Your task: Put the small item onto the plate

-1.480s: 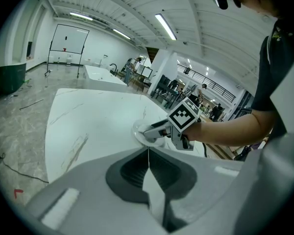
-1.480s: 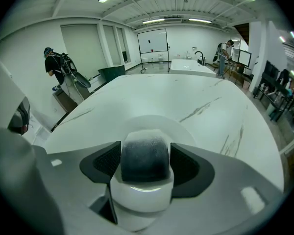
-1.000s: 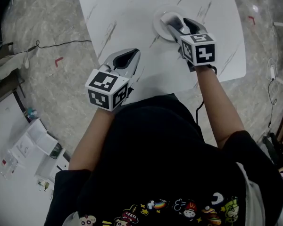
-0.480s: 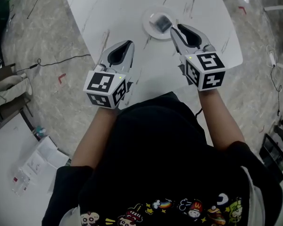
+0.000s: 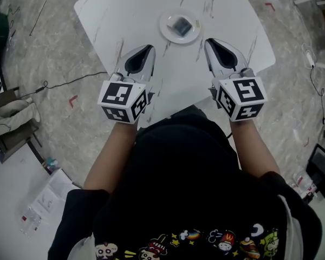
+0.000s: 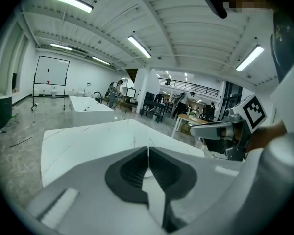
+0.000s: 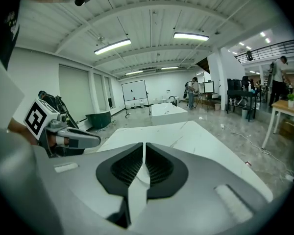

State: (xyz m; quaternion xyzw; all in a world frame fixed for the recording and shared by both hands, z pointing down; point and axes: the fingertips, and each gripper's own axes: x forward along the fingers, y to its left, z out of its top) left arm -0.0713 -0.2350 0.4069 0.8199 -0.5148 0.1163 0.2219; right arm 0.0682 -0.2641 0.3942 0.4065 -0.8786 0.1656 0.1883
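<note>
A small dark, shiny item [image 5: 180, 25] lies on a round white plate [image 5: 167, 31] in the middle of the white marble table [image 5: 119, 15]. My left gripper [image 5: 149, 48] is shut and empty, held over the table's near left part, short of the plate. My right gripper [image 5: 209, 41] is shut and empty too, just right of and nearer than the plate. In the left gripper view the jaws [image 6: 147, 150] meet tip to tip. The right gripper view shows the same for my right gripper [image 7: 144, 145]. The plate is hidden behind the jaws in both gripper views.
The table stands on a grey marbled floor with a black cable [image 5: 70, 80] at the left. Bags and papers [image 5: 43, 199] lie on the floor at lower left. My other gripper [image 7: 63, 136] shows at the left of the right gripper view. People and desks stand far back.
My right gripper has pulled back from over the plate toward me, leaving the small item on the plate. Both grippers now sit level on either side.
</note>
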